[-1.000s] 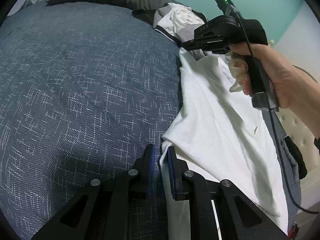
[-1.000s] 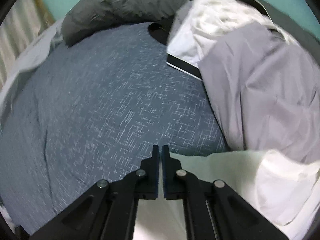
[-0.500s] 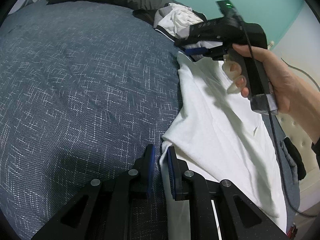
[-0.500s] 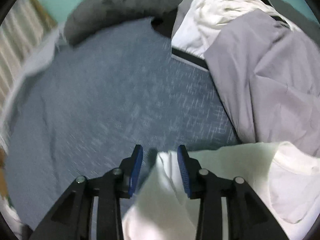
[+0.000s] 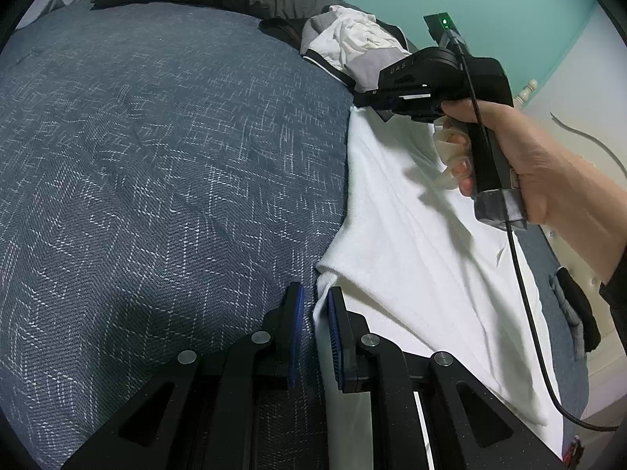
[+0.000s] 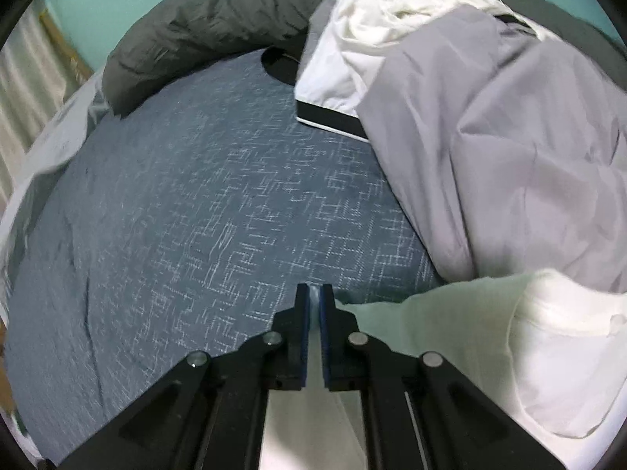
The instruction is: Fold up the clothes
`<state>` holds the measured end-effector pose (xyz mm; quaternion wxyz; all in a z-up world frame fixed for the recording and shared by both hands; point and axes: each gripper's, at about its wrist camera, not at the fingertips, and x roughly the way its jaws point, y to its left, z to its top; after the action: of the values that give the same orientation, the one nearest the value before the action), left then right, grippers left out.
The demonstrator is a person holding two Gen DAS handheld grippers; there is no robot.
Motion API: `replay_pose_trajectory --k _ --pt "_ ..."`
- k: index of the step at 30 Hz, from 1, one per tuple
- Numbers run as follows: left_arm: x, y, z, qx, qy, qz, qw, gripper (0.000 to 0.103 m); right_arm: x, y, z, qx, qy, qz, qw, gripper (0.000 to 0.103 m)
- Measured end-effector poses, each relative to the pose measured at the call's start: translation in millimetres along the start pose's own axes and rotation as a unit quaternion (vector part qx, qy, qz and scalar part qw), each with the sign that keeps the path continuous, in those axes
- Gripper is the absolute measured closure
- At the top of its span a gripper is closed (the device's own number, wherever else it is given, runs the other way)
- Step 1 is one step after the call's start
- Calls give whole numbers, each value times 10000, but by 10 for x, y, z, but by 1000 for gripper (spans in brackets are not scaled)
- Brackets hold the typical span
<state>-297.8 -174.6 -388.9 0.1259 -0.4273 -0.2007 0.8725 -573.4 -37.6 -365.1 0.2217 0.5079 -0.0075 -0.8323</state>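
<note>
A: Where is the white cotton garment laid?
B: Flat on the blue woven bedspread, beside a grey-and-white clothes pile.
A: And the grippers?
B: Its edge is pinched by the left gripper; the right gripper, just closed, clamps its far corner.

Two tools, one white shirt, one clothes pile, one bedspread.

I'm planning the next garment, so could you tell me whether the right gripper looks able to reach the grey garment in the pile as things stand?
Probably not yet: the right gripper is shut on the white shirt's edge. The grey garment lies close ahead, with nothing between.
</note>
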Motion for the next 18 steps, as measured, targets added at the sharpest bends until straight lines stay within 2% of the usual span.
replay_pose_trajectory --k 6,9,12,16,18 --pt "2 -2 31 -18 0 -13 10000 90 -40 -40 -64 46 -84 261 9996 98" --pt "-10 -66 -17 -30 10 -25 10000 90 -132 -66 -26 58 -310 235 9992 95" --pt "8 -50 -10 -50 19 -44 10000 90 -274 -135 -5 43 -429 404 9983 93" --pt "-6 -69 -20 -60 28 -48 10000 90 -453 -266 -131 -199 -204 624 9976 74" --pt "-7 -39 -40 -56 26 -44 10000 90 -489 -319 -226 -441 -62 574 9974 73"
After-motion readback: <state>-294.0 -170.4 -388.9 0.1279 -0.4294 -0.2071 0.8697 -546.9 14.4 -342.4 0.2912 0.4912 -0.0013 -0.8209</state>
